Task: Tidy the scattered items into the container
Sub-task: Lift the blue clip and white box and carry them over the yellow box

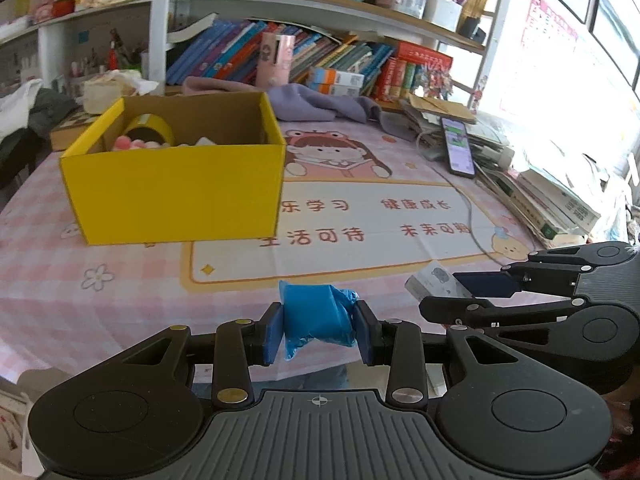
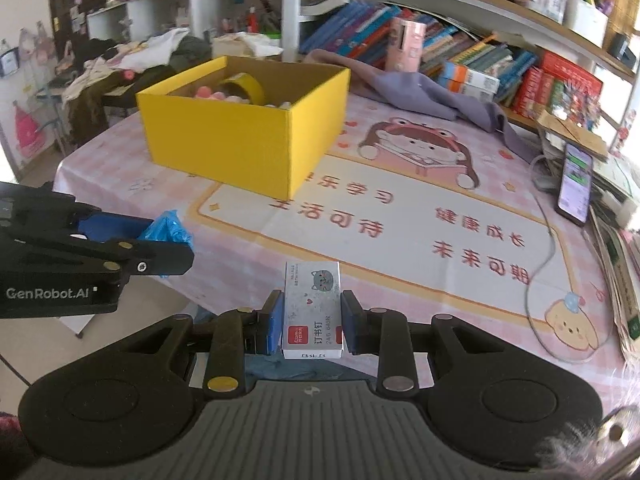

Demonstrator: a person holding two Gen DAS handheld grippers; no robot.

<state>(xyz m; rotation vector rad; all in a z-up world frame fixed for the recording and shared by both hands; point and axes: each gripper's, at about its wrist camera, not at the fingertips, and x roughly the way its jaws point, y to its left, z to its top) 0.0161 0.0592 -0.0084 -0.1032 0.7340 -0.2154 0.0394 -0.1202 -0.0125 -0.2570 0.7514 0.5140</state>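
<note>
Grippers, two, both over the near edge of the table, nearer than the yellow box.
- Left gripper (image 1: 318, 328): blue pads clamped tight on one blue plastic packet (image 1: 316, 318), crumpled, lifted clear of the tablecloth (image 1: 120, 280).
- Right gripper (image 2: 312, 320): pads pressed on the two long sides of one small white staple box (image 2: 312, 308), cat picture and red label on top, carried flat above the cloth.
- The two grippers hang side by side, near each other, not touching.

Container, one: open yellow box (image 1: 176, 192), standing on the tablecloth beyond both grippers.
- Contents in sight: one yellow tape roll (image 1: 150, 128) against the far left wall, pink round items (image 1: 136, 144) beside it (number cannot be told), pale pieces further right.

Beyond and right of the yellow box:
- One phone (image 1: 458, 146), screen lit, one cable running from it.
- One purple cloth (image 1: 320, 106), heaped behind the box.
- One slumped stack of books (image 1: 552, 200) by the phone.
- Shelves of books (image 1: 320, 56) behind; count not taken.
</note>
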